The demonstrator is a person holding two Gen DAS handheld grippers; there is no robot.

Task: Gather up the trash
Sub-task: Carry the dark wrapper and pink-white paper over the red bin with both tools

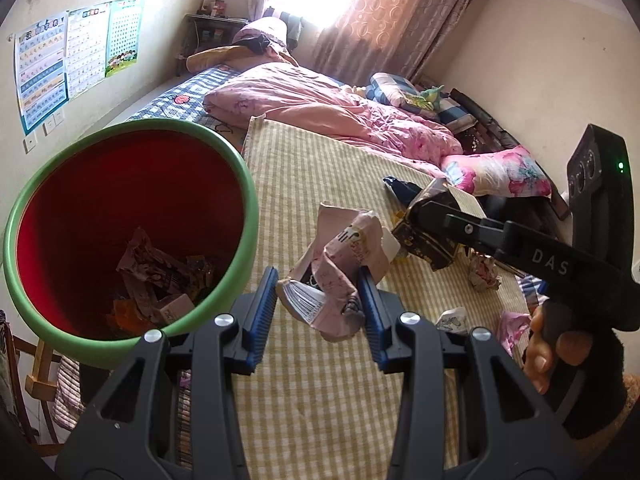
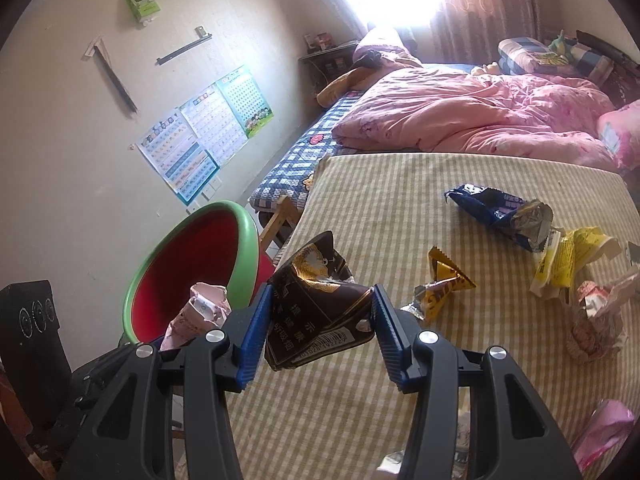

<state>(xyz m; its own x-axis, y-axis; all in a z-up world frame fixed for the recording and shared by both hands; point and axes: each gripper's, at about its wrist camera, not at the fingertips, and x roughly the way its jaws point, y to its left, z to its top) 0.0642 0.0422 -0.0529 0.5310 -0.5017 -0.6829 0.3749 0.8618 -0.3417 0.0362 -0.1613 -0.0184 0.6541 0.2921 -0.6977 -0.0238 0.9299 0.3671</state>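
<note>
Beside the half-filled green-rimmed red bin (image 1: 132, 216), left tongs (image 1: 318, 300) clamp a crumpled pink wrapper (image 1: 340, 276), right tongs (image 2: 318, 320) a dark carton (image 2: 316, 300); several wrappers (image 2: 500, 212) await on the bed.

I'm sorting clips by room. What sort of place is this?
A lived-in bedroom, most likely: a bed with a rumpled pink quilt and a flowered pillow, a curtained window, and learning charts taped to the wall.

Pink quilt (image 1: 320, 108), floral pillow (image 1: 500, 172), wall charts (image 2: 204, 128)
</note>
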